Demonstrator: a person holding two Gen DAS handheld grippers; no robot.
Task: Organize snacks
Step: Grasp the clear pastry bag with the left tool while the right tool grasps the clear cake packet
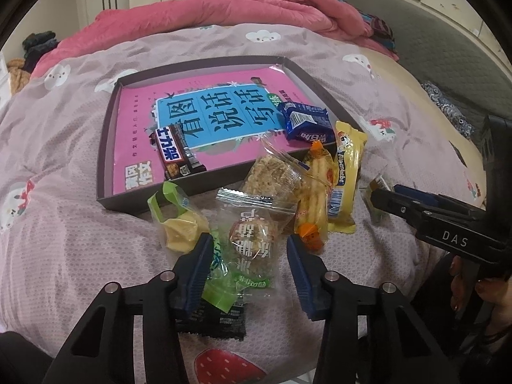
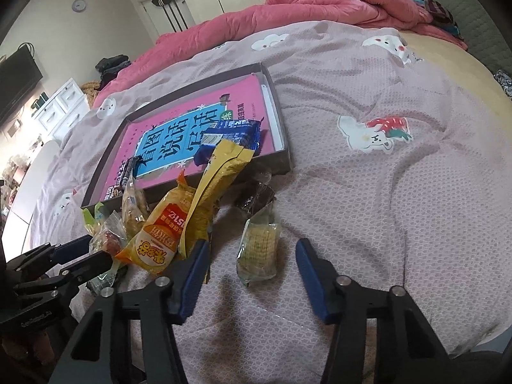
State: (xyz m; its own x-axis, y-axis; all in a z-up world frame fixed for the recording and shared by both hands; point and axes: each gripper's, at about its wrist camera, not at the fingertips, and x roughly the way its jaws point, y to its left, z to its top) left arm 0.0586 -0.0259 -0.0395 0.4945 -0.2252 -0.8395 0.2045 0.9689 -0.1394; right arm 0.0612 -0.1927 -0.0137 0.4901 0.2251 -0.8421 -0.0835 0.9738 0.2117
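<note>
My left jaws stand apart around a clear packet of round rice cake (image 1: 252, 240); the left gripper (image 1: 248, 256) has a blue pad on either side of it, the left pad against a green-printed wrapper (image 1: 220, 275) and the right pad short of the packet's edge, so nothing is pinched. My right jaws are apart too: the right gripper (image 2: 252, 262) brackets a small clear packet with a yellow, ridged snack (image 2: 259, 249), with bedspread showing between it and each pad.

The rice cake packet sits low in the middle of the left wrist view, in the loose heap of snacks on the bed. Beneath it lies a black packet (image 1: 217, 320), to its left a green-and-yellow wrapped piece (image 1: 179, 220), above it a clear bag of crumbly cereal bar (image 1: 275, 176). To the right stand an orange-ended biscuit packet (image 1: 315, 198) and a long yellow wafer packet (image 1: 347, 172), both leaning over the near wall of the shallow dark box (image 1: 105, 140).

Inside the box a pink and blue book cover lines the bottom (image 1: 211, 112). A dark chocolate bar (image 1: 177, 153) lies at its lower left and a blue packet (image 1: 305, 118) at its right.

In the right wrist view a dark brown wrapped sweet (image 2: 256, 198) lies just above my yellow packet, near the box corner; I can't quite tell whether the two touch.

Everything rests on a mauve bedspread (image 2: 384, 208) with cartoon animals, and a pink quilt (image 1: 256, 9) is bunched across the top of the frame.
</note>
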